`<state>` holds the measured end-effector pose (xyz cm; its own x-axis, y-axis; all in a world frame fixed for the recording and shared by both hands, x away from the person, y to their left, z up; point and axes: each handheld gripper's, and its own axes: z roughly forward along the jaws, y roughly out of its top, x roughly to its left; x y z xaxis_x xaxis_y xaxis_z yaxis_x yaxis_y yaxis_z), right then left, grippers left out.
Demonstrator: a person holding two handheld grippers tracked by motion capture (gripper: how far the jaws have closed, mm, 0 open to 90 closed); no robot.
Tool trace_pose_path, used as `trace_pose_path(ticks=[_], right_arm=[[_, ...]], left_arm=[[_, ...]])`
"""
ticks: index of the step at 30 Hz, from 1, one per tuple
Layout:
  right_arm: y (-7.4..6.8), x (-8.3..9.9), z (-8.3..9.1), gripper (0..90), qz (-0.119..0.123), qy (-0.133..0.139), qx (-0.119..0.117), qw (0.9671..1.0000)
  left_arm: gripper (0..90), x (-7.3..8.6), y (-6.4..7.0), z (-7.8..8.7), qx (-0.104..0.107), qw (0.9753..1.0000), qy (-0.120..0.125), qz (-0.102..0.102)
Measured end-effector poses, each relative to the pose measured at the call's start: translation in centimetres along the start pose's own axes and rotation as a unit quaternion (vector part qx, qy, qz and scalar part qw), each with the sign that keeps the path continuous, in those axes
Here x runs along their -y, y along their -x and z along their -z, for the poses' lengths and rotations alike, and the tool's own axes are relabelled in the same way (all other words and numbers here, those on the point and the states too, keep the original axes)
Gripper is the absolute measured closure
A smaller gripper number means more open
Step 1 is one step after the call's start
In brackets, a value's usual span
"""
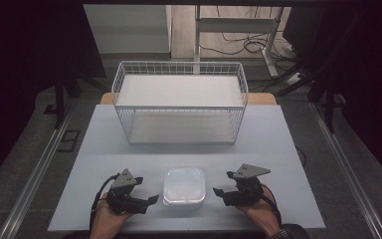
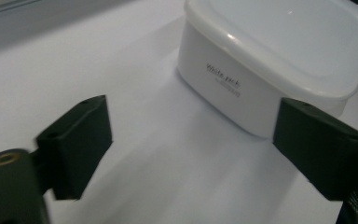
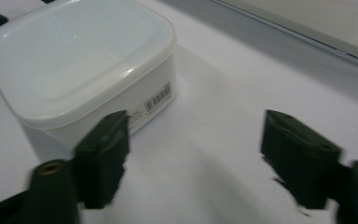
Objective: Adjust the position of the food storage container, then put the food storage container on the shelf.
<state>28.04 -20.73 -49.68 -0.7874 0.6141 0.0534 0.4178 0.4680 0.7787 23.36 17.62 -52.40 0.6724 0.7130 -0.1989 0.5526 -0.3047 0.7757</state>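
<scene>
The pale surface [image 1: 268, 144] runs wide, with bare room along its left and right edges and a clear strip between the wire basket [image 1: 179, 102] at the far side and the things near the person. The basket, a white wire crate, stands squarely at the far middle, well apart from both grippers and blocking only the far reach. Near the front edge, at the middle, sits the white lidded container [image 1: 183, 186], closed, resting flat, with open surface all round it. The left gripper [image 1: 142, 199] lies just left of the container and the right gripper [image 1: 220, 195] just right of it, neither touching it. Both hands come in from the near edge, palms cradling the grippers, which point inward toward the container. In the left gripper view the jaws stand spread wide, the container [image 2: 270, 60] beyond them; in the right gripper view the jaws are likewise spread, holding nothing, beside the container [image 3: 81, 65].
</scene>
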Motion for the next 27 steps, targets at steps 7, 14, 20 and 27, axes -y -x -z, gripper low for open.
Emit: trace_pose_path(ticks=[7,14,20,27], right_arm=[[-0.2,0.0,-0.1,7.7,-0.005,0.005,0.004,1.0000],[-0.8,-0.8,0.0,0.0,-0.021,0.001,0.031,0.9993],[-1.6,-1.8,0.3,5.2,-0.033,0.006,-0.008,0.9994],[-2.2,-2.7,0.1,11.9,-0.042,0.022,-0.042,0.9980]], left_arm=[[5.5,0.0,-0.4,0.6,0.005,0.9999,0.012,0.011],[5.6,-0.6,0.0,0.8,0.020,0.9996,0.016,0.012],[9.5,-2.0,1.0,0.7,0.031,0.9993,0.020,-0.001],[13.8,-2.9,1.3,0.1,0.046,0.9987,0.021,0.002]])
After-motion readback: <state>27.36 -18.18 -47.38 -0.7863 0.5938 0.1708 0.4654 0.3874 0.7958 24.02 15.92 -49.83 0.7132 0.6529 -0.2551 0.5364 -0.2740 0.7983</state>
